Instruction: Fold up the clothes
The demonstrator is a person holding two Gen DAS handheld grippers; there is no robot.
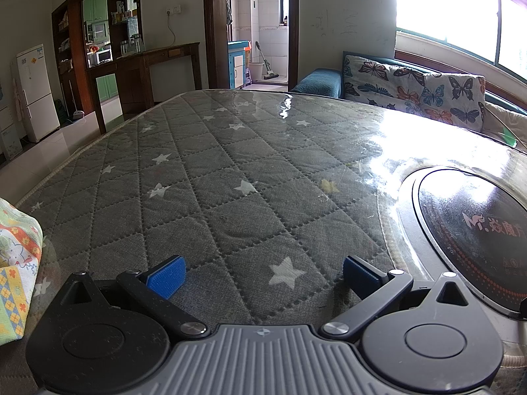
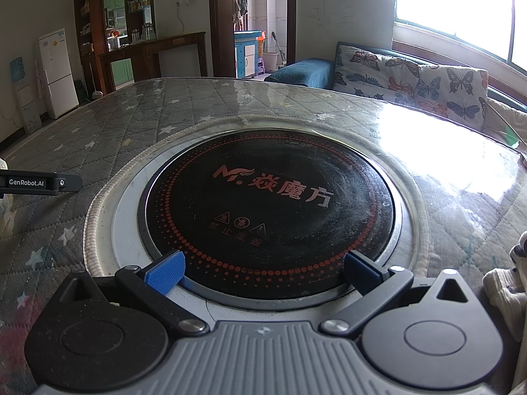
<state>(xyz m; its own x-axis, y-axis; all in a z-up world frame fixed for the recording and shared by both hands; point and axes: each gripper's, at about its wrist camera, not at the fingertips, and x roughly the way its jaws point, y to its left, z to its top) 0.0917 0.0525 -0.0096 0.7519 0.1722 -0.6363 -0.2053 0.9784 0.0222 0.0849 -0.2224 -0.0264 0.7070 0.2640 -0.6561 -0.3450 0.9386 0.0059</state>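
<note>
A colourful patterned cloth [image 1: 16, 256] lies at the far left edge of the left wrist view, on the grey star-quilted table cover [image 1: 230, 171]. My left gripper [image 1: 263, 276] hovers over the quilt to the right of that cloth, open, with nothing between its blue pads [image 1: 168, 276]. My right gripper [image 2: 263, 273] is open too, low over the round black induction cooktop [image 2: 270, 204] set in the table. A white fabric item [image 2: 507, 283] shows at the right edge of the right wrist view. The other gripper's black side [image 2: 36, 182] pokes in at the left.
A clear glossy sheet covers the quilt and glares under the window [image 1: 461, 6]. A butterfly-print sofa [image 1: 421, 95] stands behind the table, a dark wooden console [image 1: 158, 62] and a white fridge [image 1: 33, 92] to the left, an open doorway [image 1: 260, 29] beyond.
</note>
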